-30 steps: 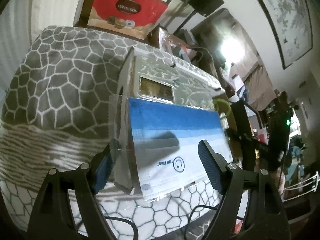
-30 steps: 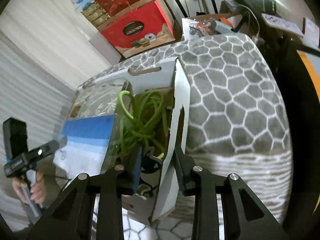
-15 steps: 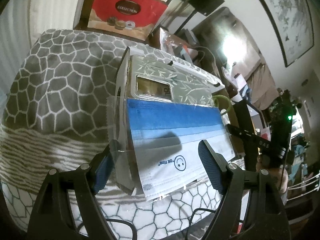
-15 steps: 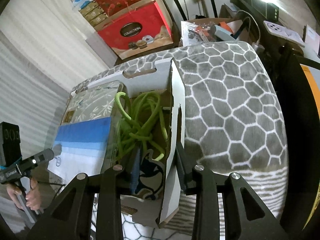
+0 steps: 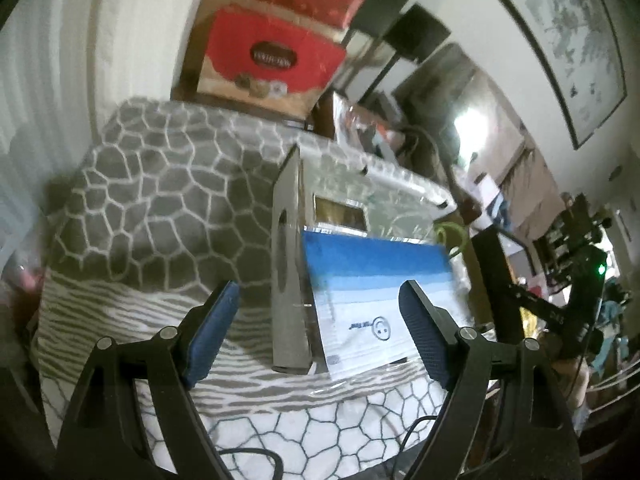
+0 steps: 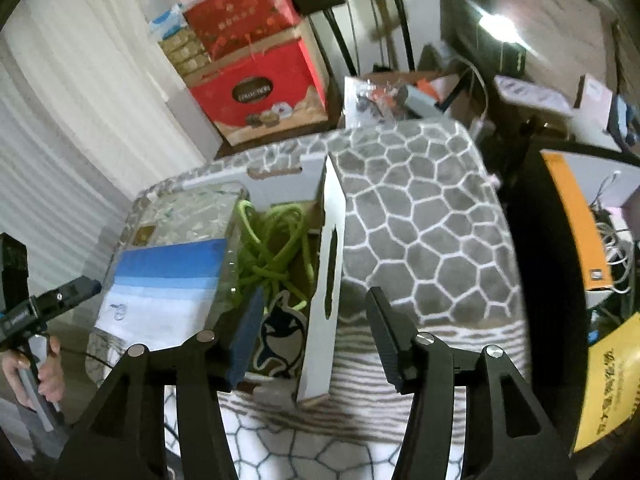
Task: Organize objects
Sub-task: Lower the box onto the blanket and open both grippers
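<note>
**Both jaws open at the box on the patterned desk**

Cardboard box [image 6: 326,280] sits on the desk [image 6: 420,220], which is draped in a grey-and-white honeycomb cloth, near the front edge. Inside the box: a tangle of green cord [image 6: 272,256] along the right wall, a silver leaf-pattern case [image 5: 360,192] toward the rear left, and a blue-and-white mask packet [image 5: 376,288] lying over the case and reaching past the box's near end.

Left gripper [image 5: 320,328]: jaws wide apart, straddling the box's left wall [image 5: 288,280] and the near part of the packet. Pads touch neither; nothing held.

Right gripper [image 6: 316,328]: jaws have just been opening. The box's right wall stands between them, clear gap on both sides, no grip. Left pad [image 6: 246,336] sits inside the box, just beside the cord.

A hand [image 6: 36,372] holding the left gripper's handle shows at the left edge of the right view. Red gift boxes [image 6: 256,88] are stacked beyond the desk's far edge.
</note>
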The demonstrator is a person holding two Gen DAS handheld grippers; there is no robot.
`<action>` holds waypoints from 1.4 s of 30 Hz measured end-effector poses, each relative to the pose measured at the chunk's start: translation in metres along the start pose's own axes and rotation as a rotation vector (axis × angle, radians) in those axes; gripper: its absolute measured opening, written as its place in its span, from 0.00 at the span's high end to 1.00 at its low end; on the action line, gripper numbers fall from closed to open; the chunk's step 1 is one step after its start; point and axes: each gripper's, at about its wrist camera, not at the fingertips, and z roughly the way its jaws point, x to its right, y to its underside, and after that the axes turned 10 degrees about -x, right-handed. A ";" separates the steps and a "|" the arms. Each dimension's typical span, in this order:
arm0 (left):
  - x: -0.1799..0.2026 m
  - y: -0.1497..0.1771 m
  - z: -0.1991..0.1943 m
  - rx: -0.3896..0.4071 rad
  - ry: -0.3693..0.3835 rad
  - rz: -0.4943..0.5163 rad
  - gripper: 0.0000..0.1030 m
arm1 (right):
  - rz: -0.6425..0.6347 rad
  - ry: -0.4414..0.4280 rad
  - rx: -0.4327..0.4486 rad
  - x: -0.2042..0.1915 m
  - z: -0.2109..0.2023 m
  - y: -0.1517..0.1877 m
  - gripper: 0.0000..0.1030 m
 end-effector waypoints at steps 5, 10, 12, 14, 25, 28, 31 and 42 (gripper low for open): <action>0.005 -0.006 0.006 -0.024 -0.029 0.018 0.23 | -0.014 -0.061 0.012 -0.014 -0.010 0.005 0.47; 0.012 -0.011 0.026 -0.085 -0.048 0.025 0.23 | -0.029 -0.098 -0.048 -0.033 0.012 0.006 0.47; 0.016 -0.012 0.030 -0.098 -0.047 0.037 0.23 | -0.031 -0.105 -0.064 -0.038 0.019 0.007 0.47; 0.022 -0.012 0.032 -0.102 -0.047 0.052 0.23 | -0.032 -0.116 -0.086 -0.042 0.026 0.008 0.47; 0.054 -0.018 0.038 -0.119 -0.015 0.113 0.22 | -0.036 -0.170 -0.085 -0.046 0.022 0.013 0.74; 0.062 -0.022 0.046 -0.140 -0.018 0.139 0.22 | -0.039 -0.148 -0.079 -0.044 0.020 0.014 0.87; 0.067 -0.027 0.059 -0.190 -0.001 0.151 0.22 | -0.048 -0.138 -0.072 -0.042 0.019 0.018 0.90; 0.074 -0.043 0.049 -0.105 -0.029 0.219 0.23 | -0.046 -0.115 -0.064 -0.039 0.030 0.011 0.90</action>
